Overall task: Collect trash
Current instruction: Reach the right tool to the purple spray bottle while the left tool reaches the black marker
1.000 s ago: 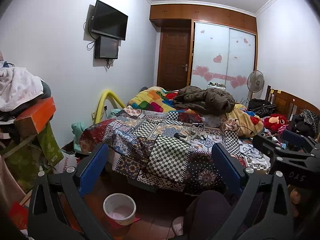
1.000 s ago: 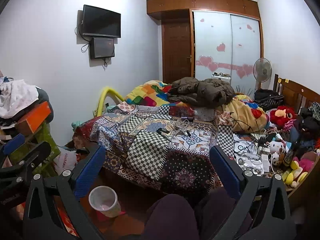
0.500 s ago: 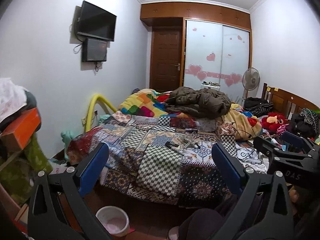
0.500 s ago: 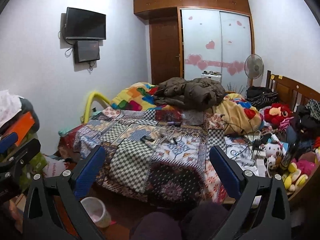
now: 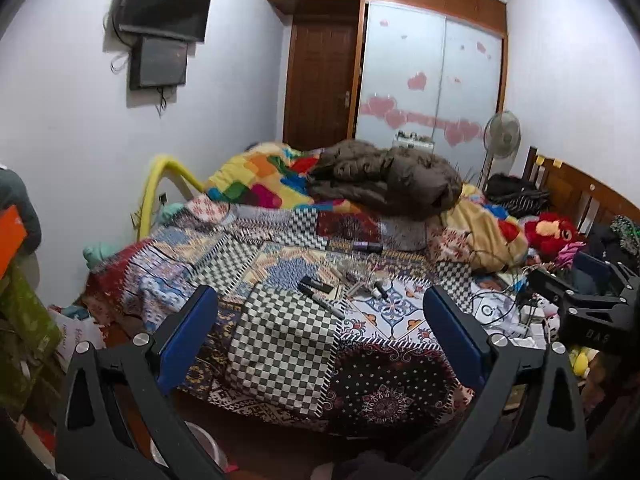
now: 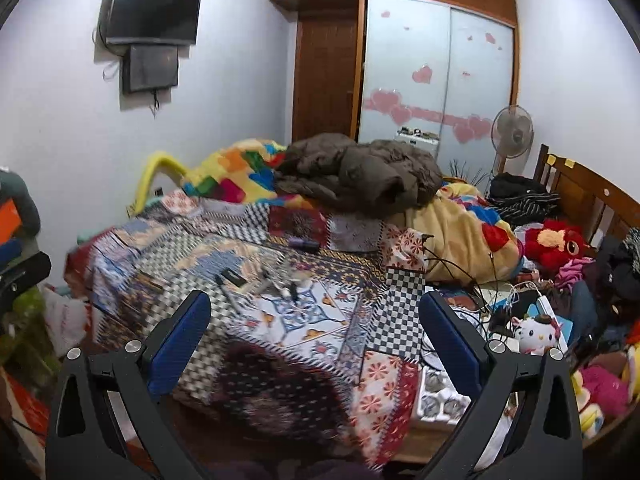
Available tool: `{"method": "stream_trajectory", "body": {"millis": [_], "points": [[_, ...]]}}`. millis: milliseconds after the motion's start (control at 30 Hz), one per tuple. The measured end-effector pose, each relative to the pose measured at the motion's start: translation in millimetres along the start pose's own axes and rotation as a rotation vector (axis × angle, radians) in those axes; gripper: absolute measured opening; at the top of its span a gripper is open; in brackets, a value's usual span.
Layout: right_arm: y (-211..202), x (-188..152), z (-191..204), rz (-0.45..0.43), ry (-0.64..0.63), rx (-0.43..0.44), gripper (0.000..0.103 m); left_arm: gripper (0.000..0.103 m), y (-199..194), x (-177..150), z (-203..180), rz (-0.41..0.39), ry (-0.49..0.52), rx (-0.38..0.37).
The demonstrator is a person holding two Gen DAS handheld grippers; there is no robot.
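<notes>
Both grippers, left [image 5: 320, 332] & right [image 6: 316, 332], jaws spread wide, empty, facing patchwork bed [image 5: 280, 336]. Small trash bits [image 5: 360, 280] mid-bed. Brown jacket [image 5: 384, 180] far, TV [image 5: 164, 2] on left wall, fan [image 5: 502, 134] far right.

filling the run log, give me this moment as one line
phase: approach | left gripper: open, empty | right gripper: open, empty | facing: patchwork bed | small clutter on quilt, untouched

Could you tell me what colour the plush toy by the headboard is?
Red plush toy, clearest in the right wrist view.
</notes>
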State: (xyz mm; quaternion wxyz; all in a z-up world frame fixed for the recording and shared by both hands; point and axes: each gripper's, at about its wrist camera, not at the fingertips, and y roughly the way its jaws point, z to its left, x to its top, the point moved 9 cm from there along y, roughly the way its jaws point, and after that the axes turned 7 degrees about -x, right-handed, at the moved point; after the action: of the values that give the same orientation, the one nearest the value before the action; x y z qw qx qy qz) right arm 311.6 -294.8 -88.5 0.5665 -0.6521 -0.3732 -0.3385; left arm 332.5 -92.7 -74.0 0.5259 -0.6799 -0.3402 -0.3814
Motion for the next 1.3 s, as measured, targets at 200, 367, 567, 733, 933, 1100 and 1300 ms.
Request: {"method": "stream_trajectory", "body": {"millis": [200,367,567,733,933,1100,1300], "points": [[59,-3,-10,0.048,-0.04,0.007,0.103,0.103,87,-15,14,0.114,-0.055,0.054],[114,-6,-10,0.103,-0.042,0.053,0.103,0.103,154,-33,33,0.208,-0.101,0.088],[182,-10,-5,0.171,-0.052,0.109,0.098,0.092,223,-59,50,0.299,-0.153,0.123],[239,-3,4,0.234,-0.049,0.223,0.085,0.084,273,-76,56,0.358,-0.169,0.132],[312,16,24,0.274,-0.084,0.346,0.083,0.056,328,-98,58,0.458,-0.257,0.097],[378,22,40,0.33,-0.127,0.355,0.068,0.052,351,-107,63,0.459,-0.287,0.157],[440,12,57,0.416,-0.244,0.333,0.064,0.049,359,-112,69,0.433,-0.296,0.214]]}}
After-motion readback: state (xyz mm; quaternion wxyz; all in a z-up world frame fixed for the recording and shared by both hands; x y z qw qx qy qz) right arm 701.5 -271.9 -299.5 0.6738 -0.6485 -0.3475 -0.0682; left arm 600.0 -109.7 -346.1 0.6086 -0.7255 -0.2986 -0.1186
